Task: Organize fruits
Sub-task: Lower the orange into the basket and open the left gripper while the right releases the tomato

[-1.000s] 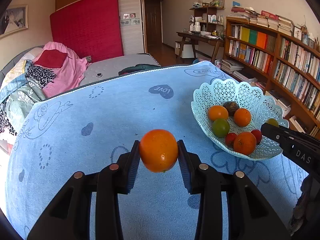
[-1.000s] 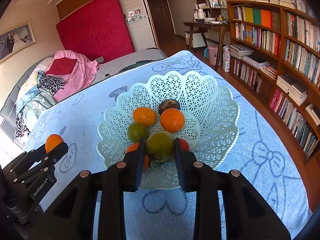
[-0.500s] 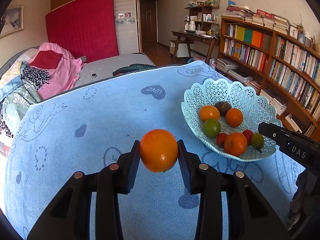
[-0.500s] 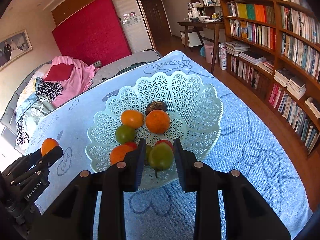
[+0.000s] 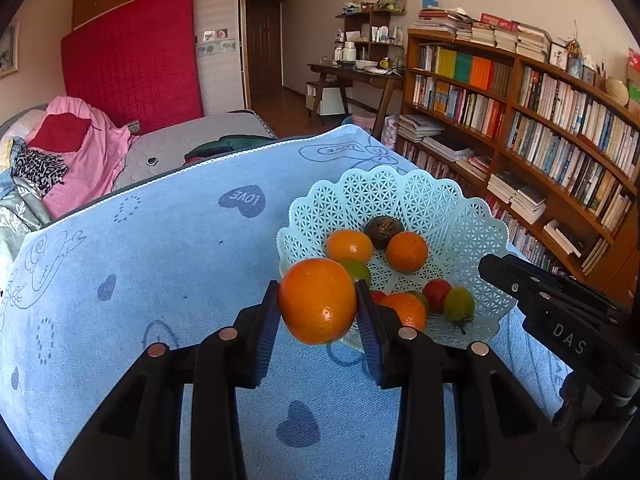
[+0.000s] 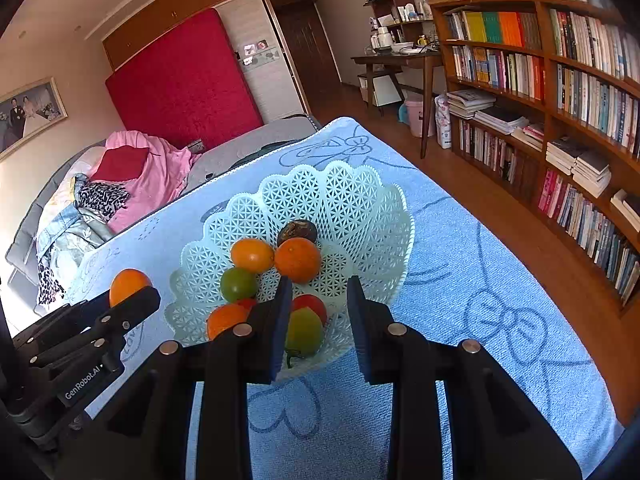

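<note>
Pinching an orange [image 5: 317, 301] just beside the basket [image 5: 460, 216], the left gripper [image 5: 318, 320] has the last loose fruit, while the right gripper [image 6: 318, 312] hangs empty, jaws narrowly parted, six fruits already inside.

Ahead of me a red mattress [image 5: 132, 54] leans upright against the far wall, beside a dark wooden door [image 5: 264, 40]. To my left lies a bed [image 5: 192, 144] heaped with pink bedding [image 5: 92, 160]. A tall wooden bookshelf [image 5: 540, 128] packed with books runs along my right, a cluttered desk [image 5: 356, 74] past it. The floor [image 6: 460, 172] is brown wood, and daylight fills the room.
</note>
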The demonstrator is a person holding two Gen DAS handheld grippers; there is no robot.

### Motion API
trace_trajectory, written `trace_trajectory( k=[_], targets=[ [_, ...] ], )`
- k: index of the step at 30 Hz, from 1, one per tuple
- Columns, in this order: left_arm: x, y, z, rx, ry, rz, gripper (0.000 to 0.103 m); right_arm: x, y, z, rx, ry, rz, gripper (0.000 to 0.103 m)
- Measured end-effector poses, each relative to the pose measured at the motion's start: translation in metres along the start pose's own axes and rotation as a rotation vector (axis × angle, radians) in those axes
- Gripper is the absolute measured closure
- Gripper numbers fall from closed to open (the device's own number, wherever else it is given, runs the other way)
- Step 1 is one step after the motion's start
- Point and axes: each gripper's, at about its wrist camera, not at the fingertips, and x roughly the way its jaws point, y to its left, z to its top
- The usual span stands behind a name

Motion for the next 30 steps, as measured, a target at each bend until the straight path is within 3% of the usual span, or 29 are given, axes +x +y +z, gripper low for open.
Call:
trace_trajectory(
  k=[13, 16, 23, 27, 30],
  targets=[
    [0.028, -0.028, 0.019, 0.019, 0.025, -0.082, 0.065, -0.007, -0.012, -0.004, 0.027, -0.035, 0.01, 0.072],
    [0.03, -0.028, 0.019, 0.008, 0.012, -0.076, 0.053, -0.007, -0.011, -0.004, 0.018, -0.036, 0.014, 0.071],
    [0.022, -0.024, 0.019, 0.012, -0.007, -0.063, 0.05, -0.01, -0.006, -0.005, 0.008, -0.047, 0.032, 0.058],
    [0.015, -0.019, 0.016, 0.004, -0.022, -0.035, 0.039, -0.013, -0.004, -0.005, 0.004, -0.055, 0.027, 0.05],
    [0.009, -0.013, 0.013, -0.007, -0.024, -0.001, 0.037, -0.015, -0.003, -0.006, 0.003, -0.056, 0.023, 0.045]
  ],
)
